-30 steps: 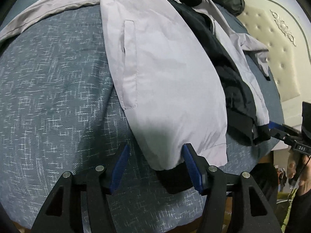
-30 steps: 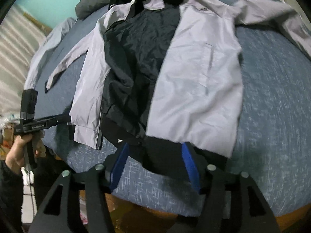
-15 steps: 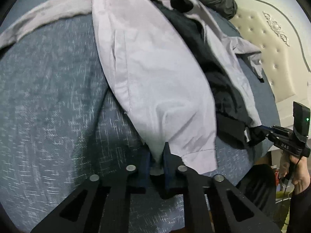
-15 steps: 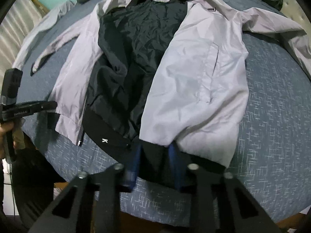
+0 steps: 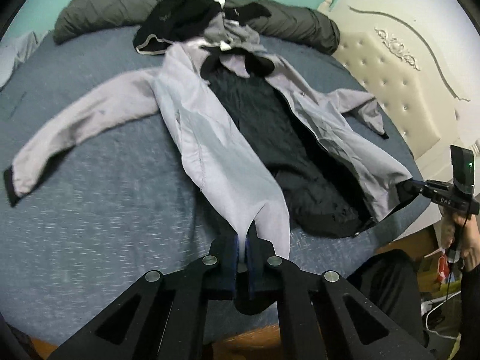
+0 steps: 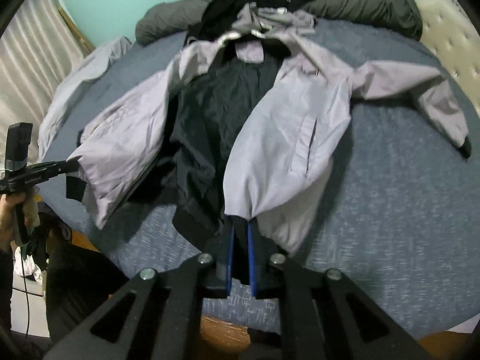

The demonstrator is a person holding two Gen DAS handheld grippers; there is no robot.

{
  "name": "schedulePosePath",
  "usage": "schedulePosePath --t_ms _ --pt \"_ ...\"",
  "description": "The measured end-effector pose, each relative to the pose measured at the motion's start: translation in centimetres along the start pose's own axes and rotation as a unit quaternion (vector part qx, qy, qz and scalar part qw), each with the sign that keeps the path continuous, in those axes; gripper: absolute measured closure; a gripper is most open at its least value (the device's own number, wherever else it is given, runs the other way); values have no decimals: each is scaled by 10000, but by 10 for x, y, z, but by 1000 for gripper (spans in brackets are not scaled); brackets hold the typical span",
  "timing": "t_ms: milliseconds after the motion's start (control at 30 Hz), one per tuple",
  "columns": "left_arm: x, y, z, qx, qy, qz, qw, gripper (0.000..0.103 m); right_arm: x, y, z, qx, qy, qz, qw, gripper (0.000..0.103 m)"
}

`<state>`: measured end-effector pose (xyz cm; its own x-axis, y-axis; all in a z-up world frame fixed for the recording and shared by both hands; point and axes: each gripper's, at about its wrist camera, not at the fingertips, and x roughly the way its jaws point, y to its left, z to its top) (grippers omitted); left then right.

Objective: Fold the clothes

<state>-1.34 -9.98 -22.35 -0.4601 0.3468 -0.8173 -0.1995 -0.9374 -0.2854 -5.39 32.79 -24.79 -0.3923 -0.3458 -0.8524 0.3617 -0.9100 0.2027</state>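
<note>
A light grey jacket point(image 5: 210, 138) with a black lining point(image 5: 264, 120) lies open, front up, on a blue bed point(image 5: 90, 210), sleeves spread to both sides. My left gripper point(image 5: 242, 237) is shut on the hem of its left front panel, which is pulled up off the bed. In the right wrist view the jaws of my right gripper point(image 6: 240, 225) are closing, with the black hem band of the jacket's point(image 6: 288, 138) right panel pinched between them and lifted. Each gripper also shows in the other's view: the right gripper point(image 5: 411, 187), the left gripper point(image 6: 69, 166).
A dark grey rolled duvet point(image 5: 105, 9) and a heap of black clothes point(image 5: 180, 21) lie at the far end of the bed. A cream tufted headboard point(image 5: 405, 84) stands to the right, a curtain point(image 6: 24, 60) to the left. The bed's wooden edge is just below both grippers.
Both grippers went from open around the hem to shut on it, then rose. The jacket's lower edge came up with them and the whole jacket is now in view.
</note>
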Motion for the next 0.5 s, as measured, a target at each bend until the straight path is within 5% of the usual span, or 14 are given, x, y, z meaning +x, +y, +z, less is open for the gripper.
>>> schedulePosePath --t_ms 267,500 --pt "-26 13 -11 -54 -51 38 10000 99 -38 -13 -1 156 -203 29 9997 96" --pt "35 38 -27 -371 541 300 9974 99 -2 -36 -17 289 254 -372 9986 96"
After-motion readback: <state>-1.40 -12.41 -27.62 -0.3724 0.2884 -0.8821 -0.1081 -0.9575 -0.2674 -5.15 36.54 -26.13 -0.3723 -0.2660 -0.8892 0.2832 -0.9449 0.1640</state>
